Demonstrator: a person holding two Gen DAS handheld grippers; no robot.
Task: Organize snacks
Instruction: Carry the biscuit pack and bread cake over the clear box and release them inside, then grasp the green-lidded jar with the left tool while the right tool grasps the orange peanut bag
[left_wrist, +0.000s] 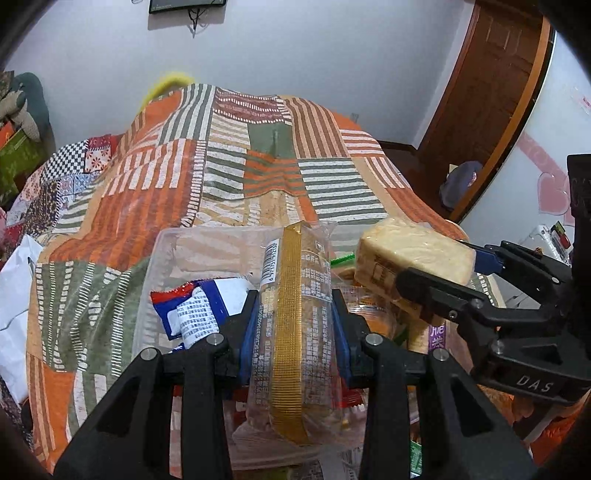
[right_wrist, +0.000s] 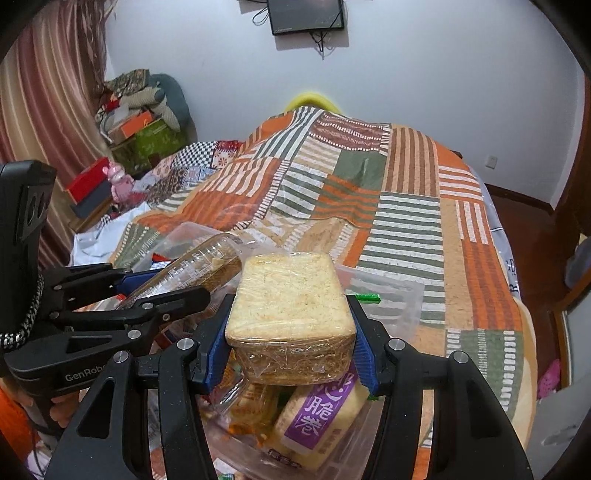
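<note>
Left gripper (left_wrist: 293, 328) fingers clamp a long gold-striped snack pack (left_wrist: 291, 325) at centre frame; right gripper (right_wrist: 291, 343) fingers pinch a wrapped bread block (right_wrist: 291, 314). Both look light, soft, crinkly and crushable, best held mid-body. Clear tubs (left_wrist: 162, 251) on the bed below are crowded with packets.

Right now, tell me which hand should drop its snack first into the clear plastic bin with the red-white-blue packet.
Left, probably. The left gripper, shut on the gold-striped clear snack packet, hangs directly over that clear plastic bin. The right gripper holds the wrapped bread block off to the side, above other snacks.
</note>
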